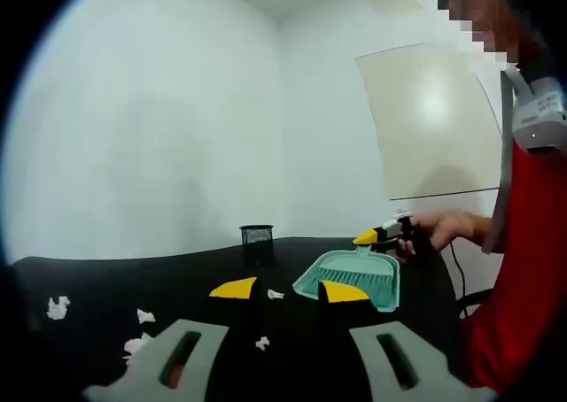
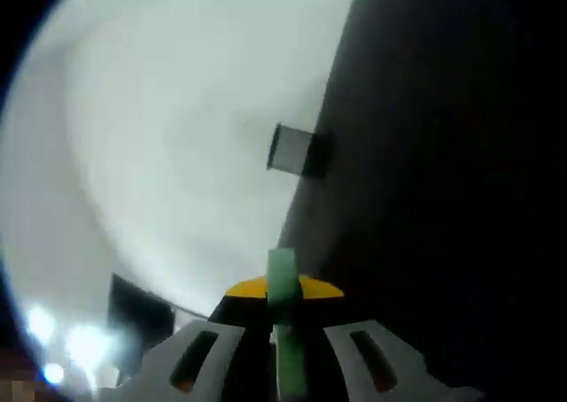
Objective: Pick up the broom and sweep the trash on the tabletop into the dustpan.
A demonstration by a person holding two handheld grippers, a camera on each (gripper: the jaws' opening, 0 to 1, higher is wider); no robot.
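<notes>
Left gripper view: taking the teal dustpan (image 1: 350, 278) on the black tabletop (image 1: 106, 278) as our landmark, we meet things from near to far. Nearest, the left gripper (image 1: 288, 353) shows its two grey jaws apart, with nothing between them. Paper scraps (image 1: 142, 318) lie on our side of the dustpan, off to its left, one (image 1: 275, 293) just beside its mouth. Two yellow tips (image 1: 235, 288) sit before the dustpan. At its far end the person's hand (image 1: 443, 229) brings the right gripper to the handle. Beyond the dustpan stands a black mesh cup (image 1: 257, 243). In the right gripper view, the right gripper (image 2: 282, 344) has a green handle (image 2: 283, 322) running up between its jaws, above a yellow tip (image 2: 283, 288); we cannot tell whether they are clamped on it. We judge the handle to be light, stiff, smooth plastic, best gripped mid-length and squarely to prevent twisting.
</notes>
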